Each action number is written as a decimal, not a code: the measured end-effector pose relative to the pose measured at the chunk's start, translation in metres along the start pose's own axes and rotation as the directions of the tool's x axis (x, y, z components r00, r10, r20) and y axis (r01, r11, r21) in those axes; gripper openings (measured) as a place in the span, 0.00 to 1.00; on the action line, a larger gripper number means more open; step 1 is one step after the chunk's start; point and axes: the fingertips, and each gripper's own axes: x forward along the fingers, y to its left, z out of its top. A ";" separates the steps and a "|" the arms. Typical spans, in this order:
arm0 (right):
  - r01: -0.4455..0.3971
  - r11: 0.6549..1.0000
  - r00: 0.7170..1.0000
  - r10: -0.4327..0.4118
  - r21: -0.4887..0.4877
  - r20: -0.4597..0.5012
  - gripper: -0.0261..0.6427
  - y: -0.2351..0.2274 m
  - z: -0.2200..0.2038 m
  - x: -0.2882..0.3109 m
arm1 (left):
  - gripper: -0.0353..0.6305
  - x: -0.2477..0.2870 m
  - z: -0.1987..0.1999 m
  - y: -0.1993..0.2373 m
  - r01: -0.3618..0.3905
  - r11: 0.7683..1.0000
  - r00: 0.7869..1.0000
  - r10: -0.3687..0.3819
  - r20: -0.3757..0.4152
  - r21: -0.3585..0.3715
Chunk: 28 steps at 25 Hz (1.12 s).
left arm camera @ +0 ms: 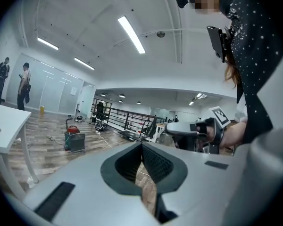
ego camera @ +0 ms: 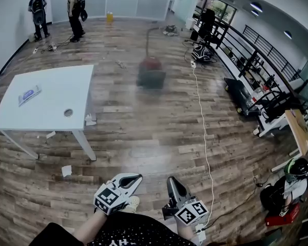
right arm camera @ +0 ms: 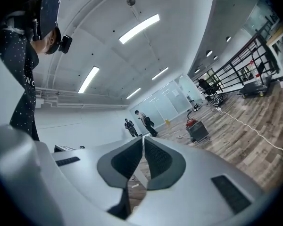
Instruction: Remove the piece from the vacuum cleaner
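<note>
The vacuum cleaner [ego camera: 151,73], a red drum on a dark base with a hose rising from it, stands far off on the wooden floor, beyond both grippers. It also shows small in the left gripper view [left arm camera: 74,138] and the right gripper view [right arm camera: 197,129]. My left gripper [ego camera: 135,178] is held close to the body at the bottom of the head view, its jaws shut with nothing between them. My right gripper [ego camera: 170,180] is beside it, also shut and empty. Neither is near the vacuum cleaner.
A white table [ego camera: 46,97] stands at the left with a small card on it. Paper scraps lie on the floor near its legs. A white cable [ego camera: 204,147] runs along the floor at the right. Two people [ego camera: 74,9] stand far back. Racks and equipment line the right wall.
</note>
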 end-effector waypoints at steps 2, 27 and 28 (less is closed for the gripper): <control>0.000 1.000 1.000 0.000 0.011 -0.003 0.06 -0.014 0.004 0.020 | 0.06 0.015 0.002 0.018 0.005 1.000 1.000 -0.005 -0.008 -0.004; -0.042 0.999 0.998 0.041 -0.016 -0.057 0.06 -0.192 0.083 0.197 | 0.06 0.178 0.036 0.182 -0.077 0.996 0.997 0.075 -0.027 -0.042; -0.052 0.998 0.997 0.050 -0.028 -0.061 0.06 -0.202 0.092 0.210 | 0.06 0.190 0.042 0.192 -0.078 0.996 0.997 0.077 -0.024 -0.037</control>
